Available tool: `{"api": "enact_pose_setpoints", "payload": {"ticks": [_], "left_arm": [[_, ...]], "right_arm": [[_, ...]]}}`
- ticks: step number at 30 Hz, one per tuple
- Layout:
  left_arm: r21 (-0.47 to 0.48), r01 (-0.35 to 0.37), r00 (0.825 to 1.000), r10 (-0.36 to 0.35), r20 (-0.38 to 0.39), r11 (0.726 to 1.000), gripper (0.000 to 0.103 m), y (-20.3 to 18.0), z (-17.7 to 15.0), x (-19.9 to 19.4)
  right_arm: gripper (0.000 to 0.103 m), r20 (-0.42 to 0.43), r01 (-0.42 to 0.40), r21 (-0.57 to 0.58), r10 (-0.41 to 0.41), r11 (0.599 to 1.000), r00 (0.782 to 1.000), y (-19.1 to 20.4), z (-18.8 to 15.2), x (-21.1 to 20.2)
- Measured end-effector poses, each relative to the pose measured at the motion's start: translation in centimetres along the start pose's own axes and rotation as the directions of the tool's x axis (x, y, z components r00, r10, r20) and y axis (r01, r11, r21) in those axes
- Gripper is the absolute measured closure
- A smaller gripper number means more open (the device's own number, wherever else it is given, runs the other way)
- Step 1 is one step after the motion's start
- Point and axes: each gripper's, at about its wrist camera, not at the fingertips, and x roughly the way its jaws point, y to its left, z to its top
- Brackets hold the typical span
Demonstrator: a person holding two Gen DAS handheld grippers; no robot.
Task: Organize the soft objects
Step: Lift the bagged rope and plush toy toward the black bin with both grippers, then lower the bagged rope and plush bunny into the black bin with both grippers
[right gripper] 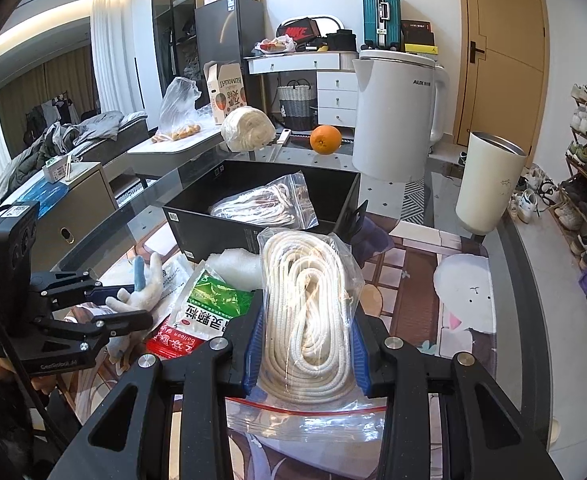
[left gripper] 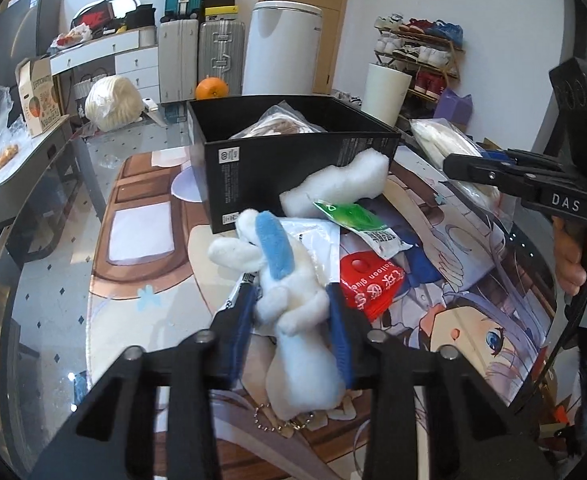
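Trouble could come from the ball chain dangling under the white plush rabbit (left gripper: 293, 312), clamped by the left gripper (left gripper: 289, 300) just before the black box (left gripper: 293, 176), while the right gripper (right gripper: 307, 320) squeezes a bagged rope coil (right gripper: 309, 312) nearby: it may snag the packets beneath.

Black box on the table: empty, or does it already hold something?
Not empty. The black box is open-topped and holds one zip bag of white rope, seen lying inside in both wrist views.

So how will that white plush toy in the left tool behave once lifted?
The white plush toy probably squashes between the left tool pads, since its body looks pinched. Its limbs and blue ear likely flop. The bead chain may dangle and snag.
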Motion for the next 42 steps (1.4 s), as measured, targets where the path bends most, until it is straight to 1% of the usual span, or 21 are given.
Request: {"api": "enact_pose_setpoints", "payload": {"ticks": [2, 10, 15, 20, 31, 42], "left_arm": [[0.010, 0.012, 1.000, -0.012, 0.015, 1.000, 0.073, -0.2, 0.0, -0.3], [-0.004, 0.011, 0.993, -0.011, 0.114, 1.000, 0.073, -0.2, 1.2, -2.6], [-0.006, 0.015, 0.984, -0.014, 0.176, 1.000, 0.073, -0.1, 2.9, -4.0], [-0.010, 0.012, 0.979, -0.010, 0.205, 1.000, 0.073, 0.4, 4.9, -4.1], [0.002, -0.002, 0.969, 0.001, 0.248, 1.000, 0.073, 0.8, 9.1, -3.1], [-0.003, -0.008, 0.975, 0.008, 0.224, 1.000, 0.073, 2.2, 11.9, -0.5]], "right_arm": [[0.066, 0.003, -0.001, -0.001, 0.001, 1.000, 1.000, 0.0, 0.0, 0.0], [0.066, 0.031, -0.014, -0.009, 0.014, 1.000, 0.999, 0.4, 0.2, -0.5], [0.066, 0.049, -0.017, -0.017, 0.018, 1.000, 0.999, 0.7, 0.8, -0.4], [0.066, 0.063, -0.010, -0.028, 0.012, 1.000, 0.998, 1.1, 1.9, 0.0], [0.066, 0.063, -0.019, -0.039, 0.022, 0.999, 0.998, 1.2, 4.7, 2.3], [0.066, 0.064, -0.003, -0.057, 0.007, 0.998, 0.998, 0.6, 7.5, 4.8]]}}
